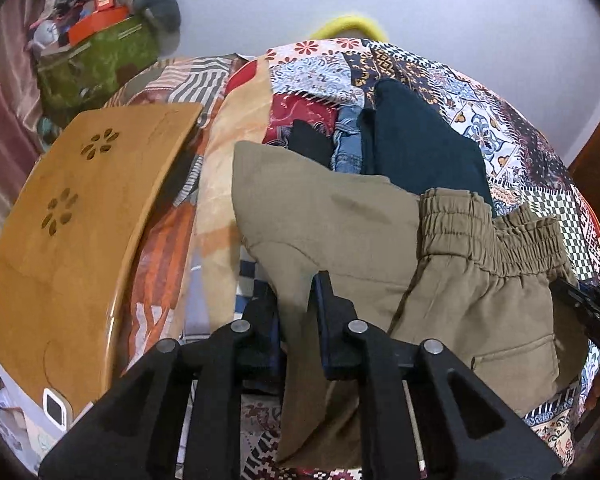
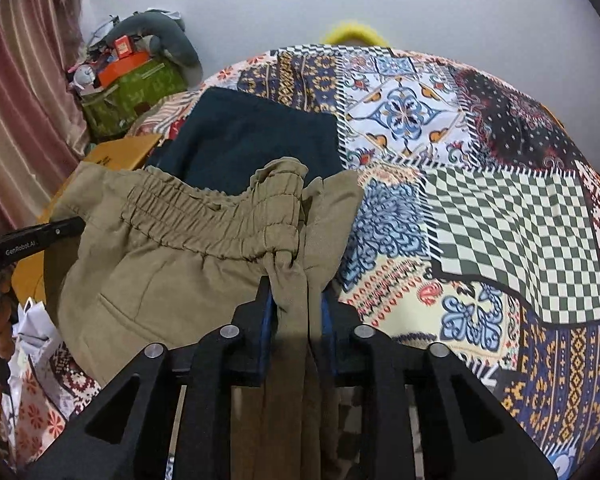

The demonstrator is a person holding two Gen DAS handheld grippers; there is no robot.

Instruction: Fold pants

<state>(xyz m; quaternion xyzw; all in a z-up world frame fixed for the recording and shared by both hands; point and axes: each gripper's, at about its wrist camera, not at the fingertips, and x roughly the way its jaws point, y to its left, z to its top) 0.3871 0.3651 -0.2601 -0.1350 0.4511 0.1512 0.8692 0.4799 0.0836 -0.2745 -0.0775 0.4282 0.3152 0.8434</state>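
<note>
fold barely started: left gripper (image 1: 296,308) and right gripper (image 2: 296,304) each pinch khaki elastic-waist cotton pants (image 1: 340,232) held above patchwork bedspread (image 2: 500,200), folding all left

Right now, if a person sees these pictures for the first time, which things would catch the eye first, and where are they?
First the khaki pants, lifted above the bed and pinched by both grippers: the left gripper near a fold, the right gripper by the elastic waistband. Under them spreads the loud patchwork bedcover, with dark teal pants lying behind. A wooden lap table stands at the left.
</note>
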